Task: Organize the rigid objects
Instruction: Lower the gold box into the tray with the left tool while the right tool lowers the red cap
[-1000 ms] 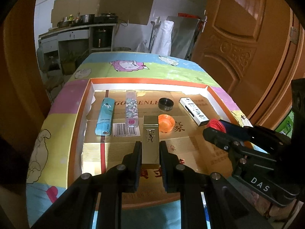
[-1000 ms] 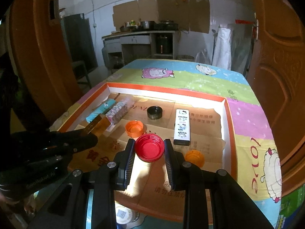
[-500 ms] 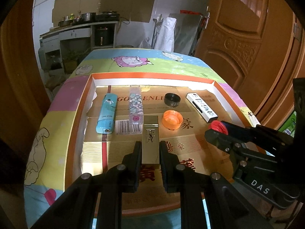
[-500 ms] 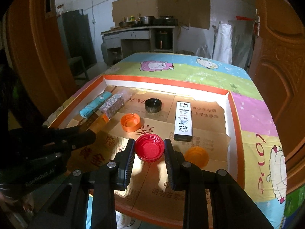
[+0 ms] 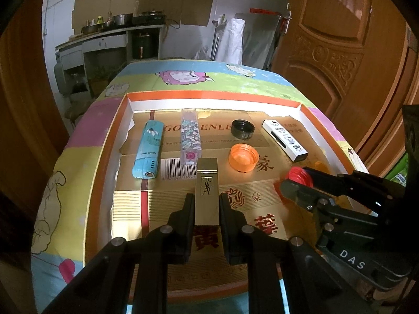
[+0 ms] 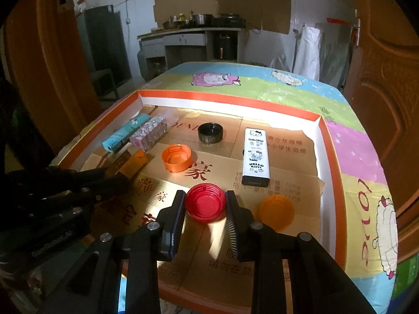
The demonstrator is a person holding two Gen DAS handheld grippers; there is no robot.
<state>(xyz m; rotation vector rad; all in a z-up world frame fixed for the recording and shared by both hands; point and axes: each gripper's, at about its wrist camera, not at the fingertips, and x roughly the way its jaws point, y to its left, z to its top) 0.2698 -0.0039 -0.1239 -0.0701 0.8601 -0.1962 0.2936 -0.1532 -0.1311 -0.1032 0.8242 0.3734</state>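
My left gripper is shut on a gold YSL box over the near part of the orange-rimmed tray. My right gripper is shut on a red bottle cap, open side up, and shows at the right of the left wrist view. In the tray lie a blue lighter-shaped case, a floral clear box, a black cap, an orange cap, a white Hello Kitty box and a second orange cap.
The tray sits on a table with a cartoon cloth. A wooden door stands to the right. A kitchen counter is far behind. Cardboard with printed characters lines the tray floor.
Both grippers have drawn back toward the tray's near edge, keeping the gold box and red cap in their grip. The objects in the tray have not moved.
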